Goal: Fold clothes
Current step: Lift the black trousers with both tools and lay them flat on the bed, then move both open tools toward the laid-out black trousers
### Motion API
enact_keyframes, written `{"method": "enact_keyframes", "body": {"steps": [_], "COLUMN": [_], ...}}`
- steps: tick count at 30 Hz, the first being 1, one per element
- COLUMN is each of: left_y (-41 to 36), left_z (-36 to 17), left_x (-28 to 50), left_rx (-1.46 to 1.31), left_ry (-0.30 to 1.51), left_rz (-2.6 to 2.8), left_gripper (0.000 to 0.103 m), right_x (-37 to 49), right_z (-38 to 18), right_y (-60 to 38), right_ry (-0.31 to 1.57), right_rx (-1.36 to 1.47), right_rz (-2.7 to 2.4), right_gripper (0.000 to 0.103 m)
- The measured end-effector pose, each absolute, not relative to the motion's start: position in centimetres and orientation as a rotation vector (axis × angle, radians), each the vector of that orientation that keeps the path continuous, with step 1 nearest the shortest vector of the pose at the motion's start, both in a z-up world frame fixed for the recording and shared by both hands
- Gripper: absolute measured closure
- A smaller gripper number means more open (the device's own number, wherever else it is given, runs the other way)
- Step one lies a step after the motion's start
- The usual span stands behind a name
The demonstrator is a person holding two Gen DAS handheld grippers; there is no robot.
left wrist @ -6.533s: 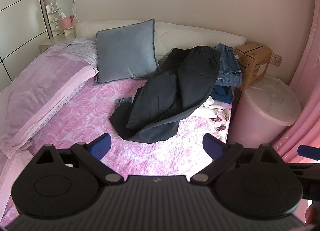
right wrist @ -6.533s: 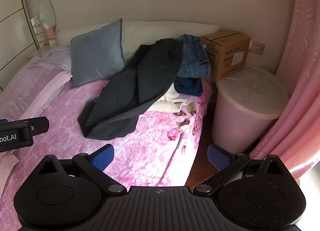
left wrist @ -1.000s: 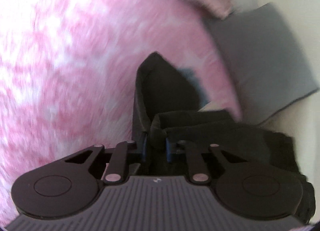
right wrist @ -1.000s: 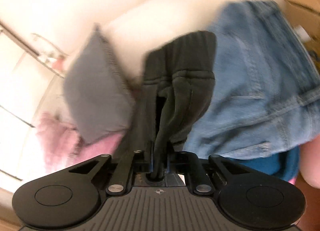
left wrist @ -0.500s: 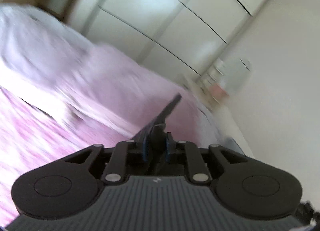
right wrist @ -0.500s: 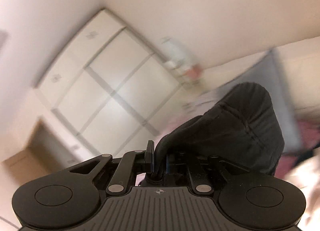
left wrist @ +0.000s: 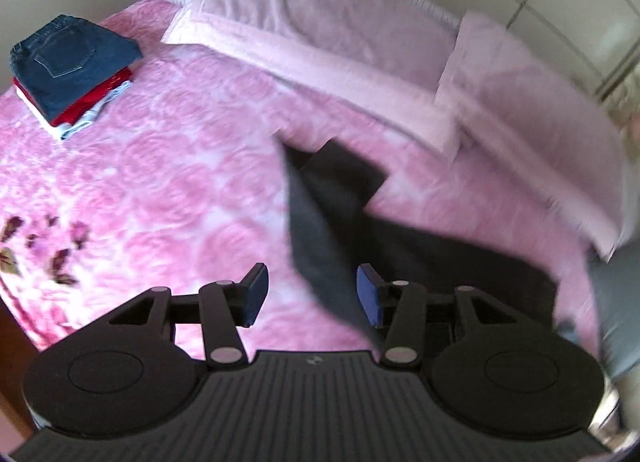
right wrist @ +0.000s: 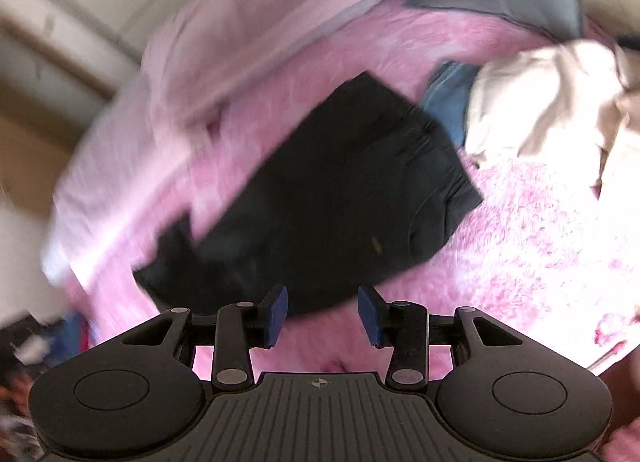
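Your left gripper (left wrist: 308,294) and right gripper (right wrist: 322,316) are both opening, pinching nothing; the dark grey trousers (right wrist: 320,190) land on the pink floral bedspread (left wrist: 152,182), seemingly spread for folding.

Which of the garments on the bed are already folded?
The stacked pile topped by blue jeans, squared at the bed's corner. The dark trousers and cream garment lie loose.

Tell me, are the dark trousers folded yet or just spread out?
Spread out: the dark trousers lie loose and unfolded across the pink bedspread.
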State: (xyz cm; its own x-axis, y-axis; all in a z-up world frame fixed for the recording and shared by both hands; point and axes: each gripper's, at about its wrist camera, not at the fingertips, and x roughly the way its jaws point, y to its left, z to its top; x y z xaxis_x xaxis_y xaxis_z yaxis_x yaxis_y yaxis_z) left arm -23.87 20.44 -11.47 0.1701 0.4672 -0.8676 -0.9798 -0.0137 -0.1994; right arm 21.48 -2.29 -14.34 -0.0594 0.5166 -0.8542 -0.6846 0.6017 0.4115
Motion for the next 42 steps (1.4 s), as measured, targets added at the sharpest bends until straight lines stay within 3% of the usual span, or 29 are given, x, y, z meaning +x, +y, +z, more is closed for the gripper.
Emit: {"method": "enact_keyframes", "body": {"steps": [4, 10, 20, 42], "left_y": [18.1, 16.0, 12.3, 5.5], "left_z": [-11.7, -10.9, -10.4, -9.6], "left_x": [-26.5, -27.4, -25.4, -20.9], "left_rx": [-0.953, -0.827, -0.699, -0.628], "left_ry": [0.721, 0.758, 0.835, 0.825], "left_rz": [1.274, 1.242, 1.206, 1.212], "left_gripper": [0.060, 0.057, 0.055, 0.047], "right_x": [14.2, 10.3, 8.7, 12.2], "right_z": [-14.4, -14.6, -13.8, -13.5], "right_y": [-2.4, -1.4, -2.6, -7.6], "right_ry": [1.229, 1.183, 1.127, 1.111], "right_rx": [-0.296, -0.409, -0.500, -0.525], "right_rz": [1.004, 1.013, 1.002, 1.053], "right_gripper": [0.060, 0.060, 0.060, 0.059]}}
